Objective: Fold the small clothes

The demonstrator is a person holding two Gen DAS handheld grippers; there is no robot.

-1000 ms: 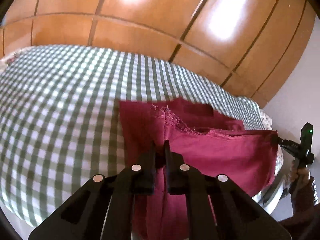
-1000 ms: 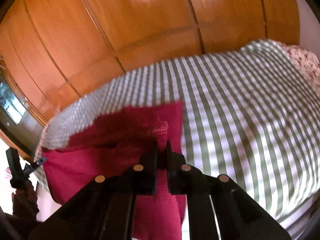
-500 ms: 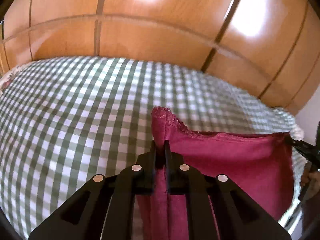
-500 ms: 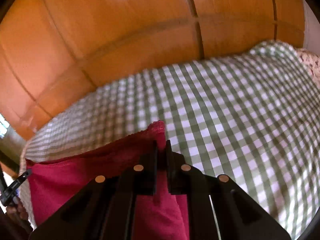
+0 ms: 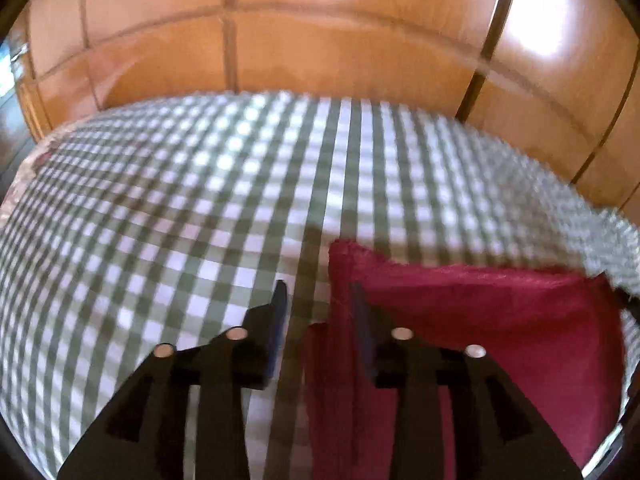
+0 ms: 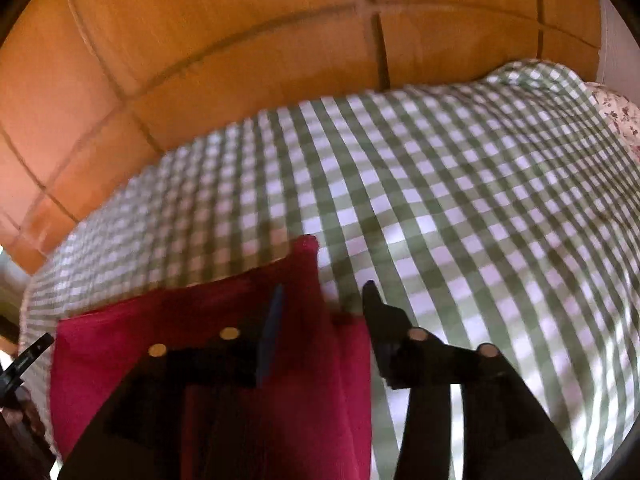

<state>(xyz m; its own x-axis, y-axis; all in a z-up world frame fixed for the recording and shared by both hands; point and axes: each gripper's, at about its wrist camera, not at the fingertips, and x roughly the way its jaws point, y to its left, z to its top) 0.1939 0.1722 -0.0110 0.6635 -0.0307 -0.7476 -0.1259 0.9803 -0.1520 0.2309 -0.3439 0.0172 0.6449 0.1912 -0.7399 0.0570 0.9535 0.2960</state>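
A dark red garment (image 5: 480, 320) lies folded on the green-and-white checked bedspread (image 5: 180, 208), near its front edge. My left gripper (image 5: 320, 292) is open over the garment's left corner; its right finger (image 5: 362, 320) rests on the cloth, its left finger (image 5: 276, 320) is over the bedspread. In the right wrist view the garment (image 6: 160, 340) fills the lower left. My right gripper (image 6: 324, 292) is open over its right corner, with the cloth edge lying between the jaws. The left gripper's tip (image 6: 28, 356) shows at the far left there.
A wooden panelled wardrobe (image 5: 320, 40) stands close behind the bed. A floral pillow or sheet (image 6: 616, 112) lies at the bed's far right in the right wrist view. The bedspread (image 6: 480, 200) stretches wide beyond the garment.
Both grippers were shut on the garment's top corners and carried them forward. Now both have opened and let go, and the garment lies folded on the bed.
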